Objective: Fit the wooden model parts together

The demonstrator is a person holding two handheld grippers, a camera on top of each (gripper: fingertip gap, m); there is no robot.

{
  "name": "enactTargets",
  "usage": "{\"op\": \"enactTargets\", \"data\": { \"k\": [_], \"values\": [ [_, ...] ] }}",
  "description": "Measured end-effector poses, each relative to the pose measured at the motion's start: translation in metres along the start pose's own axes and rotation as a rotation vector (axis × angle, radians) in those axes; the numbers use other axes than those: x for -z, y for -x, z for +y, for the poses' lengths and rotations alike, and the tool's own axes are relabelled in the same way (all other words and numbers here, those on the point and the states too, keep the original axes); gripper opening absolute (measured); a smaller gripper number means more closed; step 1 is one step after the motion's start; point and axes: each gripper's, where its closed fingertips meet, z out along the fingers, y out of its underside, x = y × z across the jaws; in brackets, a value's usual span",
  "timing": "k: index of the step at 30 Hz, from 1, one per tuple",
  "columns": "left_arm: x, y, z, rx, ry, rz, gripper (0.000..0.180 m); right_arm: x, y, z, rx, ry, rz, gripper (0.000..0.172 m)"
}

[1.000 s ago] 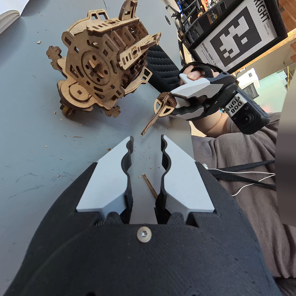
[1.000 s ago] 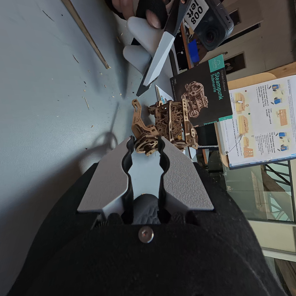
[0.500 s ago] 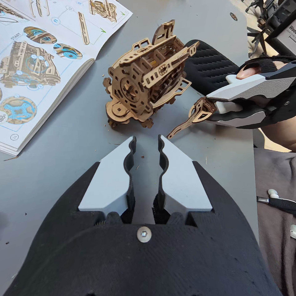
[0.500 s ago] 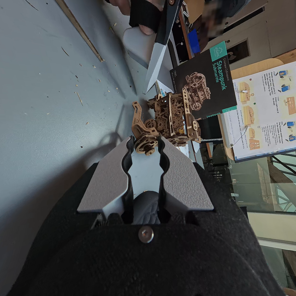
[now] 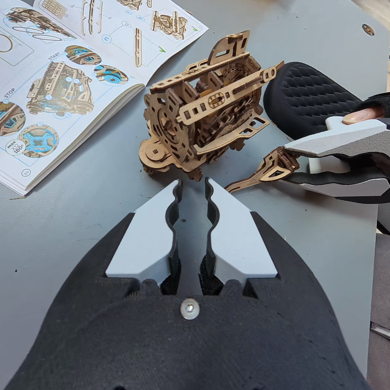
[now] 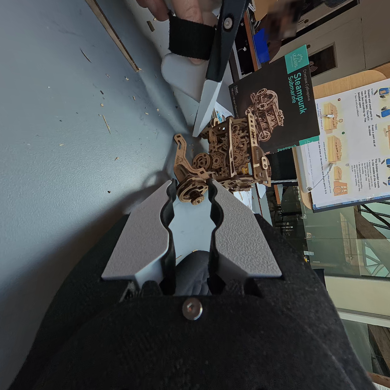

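The wooden model (image 5: 202,118) sits at twelve o'clock from my empty, parted left gripper (image 5: 193,182); my right gripper (image 6: 191,183) clamps the lever piece (image 6: 190,181), its handle toward ten.

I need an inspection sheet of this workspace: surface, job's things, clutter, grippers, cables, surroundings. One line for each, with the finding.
Surface: grey table, strewn with small wood chips.
Job's things: half-built wooden model stands on the table; wooden lever part with a wheel is off the table, in the right gripper.
Clutter: open instruction booklet; black padded rest; thin wooden strip.
Grippers: left gripper fingers apart, nothing between them, just in front of the model; right gripper shut on the lever part.
Cables: nothing seen.
Surroundings: upright kit box, instruction board, glass railing behind.
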Motion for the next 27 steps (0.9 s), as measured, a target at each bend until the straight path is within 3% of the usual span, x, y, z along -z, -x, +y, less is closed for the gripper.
{"op": "enactTargets", "data": {
  "k": [1, 27],
  "values": [
    [-0.001, -0.0004, 0.0002, 0.005, -0.001, 0.002, 0.019, 0.0001, -0.0003, 0.0003, 0.0, 0.001, 0.003, 0.03],
    [-0.0027, -0.0041, -0.0077, 0.222, -0.074, 0.138, 0.013, -0.0018, 0.0024, 0.0042, 0.011, 0.02, -0.004, 0.03]
  ]
}}
